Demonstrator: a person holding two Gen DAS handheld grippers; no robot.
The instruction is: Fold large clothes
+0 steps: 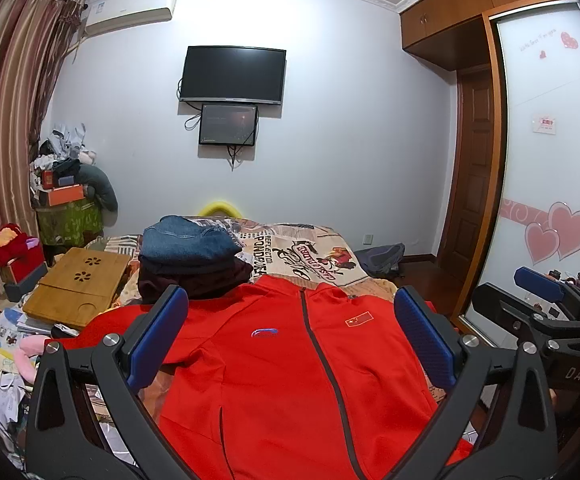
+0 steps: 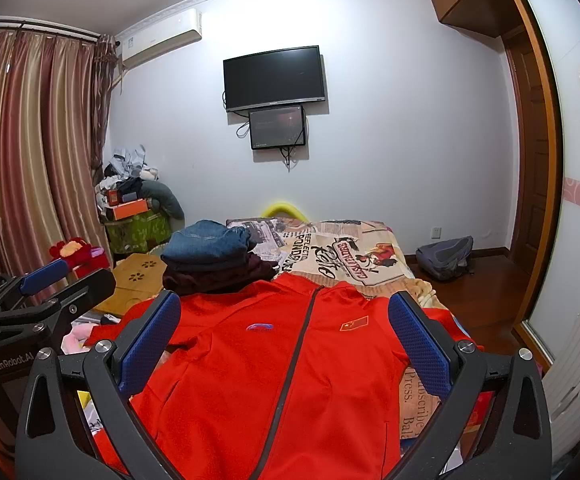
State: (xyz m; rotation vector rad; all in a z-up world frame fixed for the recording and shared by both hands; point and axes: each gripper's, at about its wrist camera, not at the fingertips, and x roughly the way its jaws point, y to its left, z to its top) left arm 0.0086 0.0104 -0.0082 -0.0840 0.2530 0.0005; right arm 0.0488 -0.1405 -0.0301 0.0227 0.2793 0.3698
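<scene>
My left gripper (image 1: 290,336) hangs spread wide and empty over the red jacket (image 1: 290,380), which lies zipped and face-up on the bed (image 1: 330,252) just before a stack of folded clothes (image 1: 192,258), while my right gripper (image 2: 284,332) hangs equally spread and empty.

You are facing a black wall-mounted television (image 1: 232,75) hanging above a smaller dark monitor (image 1: 228,124). A white air conditioner (image 1: 132,10) is sitting high beside striped maroon curtains (image 2: 30,152). A pale bamboo lap tray (image 1: 78,286) is lying left of the bed, and a grey backpack (image 2: 446,258) is resting on the wooden floor.
</scene>
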